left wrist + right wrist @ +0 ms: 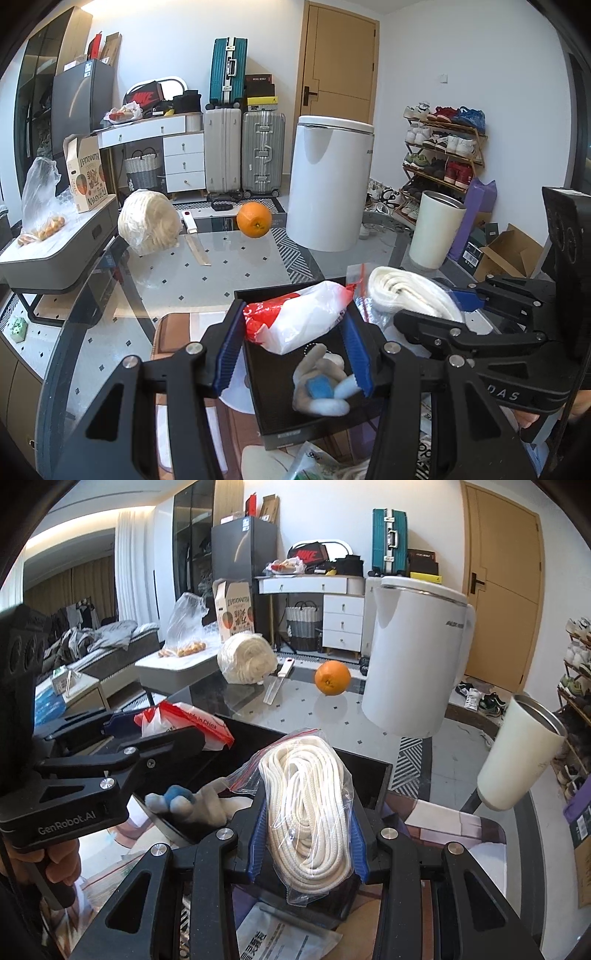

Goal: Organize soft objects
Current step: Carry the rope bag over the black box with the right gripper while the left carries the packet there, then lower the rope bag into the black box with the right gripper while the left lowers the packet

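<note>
A black open box (273, 410) sits on the glass table. In it lie a red-and-white plastic bag (295, 321) and a small grey-and-blue plush toy (321, 384). My left gripper (293, 354) is open, its blue pads on either side of the plastic bag, over the box. My right gripper (308, 838) is shut on a clear bag of white rope (306, 808) and holds it at the box's right side (373, 771). The rope bag (410, 291) and right gripper also show in the left wrist view. The plush (184, 801) lies left of the rope.
On the table farther back lie a wrapped bundle of white yarn (149, 221), a knife (195, 240) and an orange (253, 219). A white kettle (328, 181) and a cream tumbler (436, 229) stand at right. A grey side table (55, 251) with bags is at left.
</note>
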Tool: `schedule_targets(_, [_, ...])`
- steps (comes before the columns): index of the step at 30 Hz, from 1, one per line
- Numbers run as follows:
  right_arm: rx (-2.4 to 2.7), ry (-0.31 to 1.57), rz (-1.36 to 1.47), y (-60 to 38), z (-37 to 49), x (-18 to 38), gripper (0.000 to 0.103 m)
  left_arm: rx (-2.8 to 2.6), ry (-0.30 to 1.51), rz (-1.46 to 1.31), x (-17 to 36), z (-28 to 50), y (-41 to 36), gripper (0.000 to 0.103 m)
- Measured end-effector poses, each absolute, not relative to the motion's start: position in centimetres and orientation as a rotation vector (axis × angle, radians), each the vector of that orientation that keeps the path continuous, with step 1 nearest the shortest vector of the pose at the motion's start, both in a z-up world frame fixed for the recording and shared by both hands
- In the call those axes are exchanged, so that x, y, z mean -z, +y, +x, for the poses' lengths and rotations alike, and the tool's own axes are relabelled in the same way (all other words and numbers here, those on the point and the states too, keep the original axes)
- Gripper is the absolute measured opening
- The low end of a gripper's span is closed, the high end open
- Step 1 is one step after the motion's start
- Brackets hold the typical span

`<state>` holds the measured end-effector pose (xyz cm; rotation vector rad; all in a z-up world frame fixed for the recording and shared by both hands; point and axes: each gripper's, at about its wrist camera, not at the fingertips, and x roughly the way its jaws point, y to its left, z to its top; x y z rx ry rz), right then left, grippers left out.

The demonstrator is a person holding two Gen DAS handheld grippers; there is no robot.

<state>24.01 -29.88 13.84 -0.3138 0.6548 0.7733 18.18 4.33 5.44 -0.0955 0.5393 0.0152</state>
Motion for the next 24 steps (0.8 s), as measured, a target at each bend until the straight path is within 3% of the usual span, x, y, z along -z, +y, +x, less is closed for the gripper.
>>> schedule_targets(24, [-0.875, 0.789, -0.531, -26.2, 26.8, -11.6, 0.038, -0.003, 0.555, -0.095, -5.0, 19.6, 4.8, 0.050])
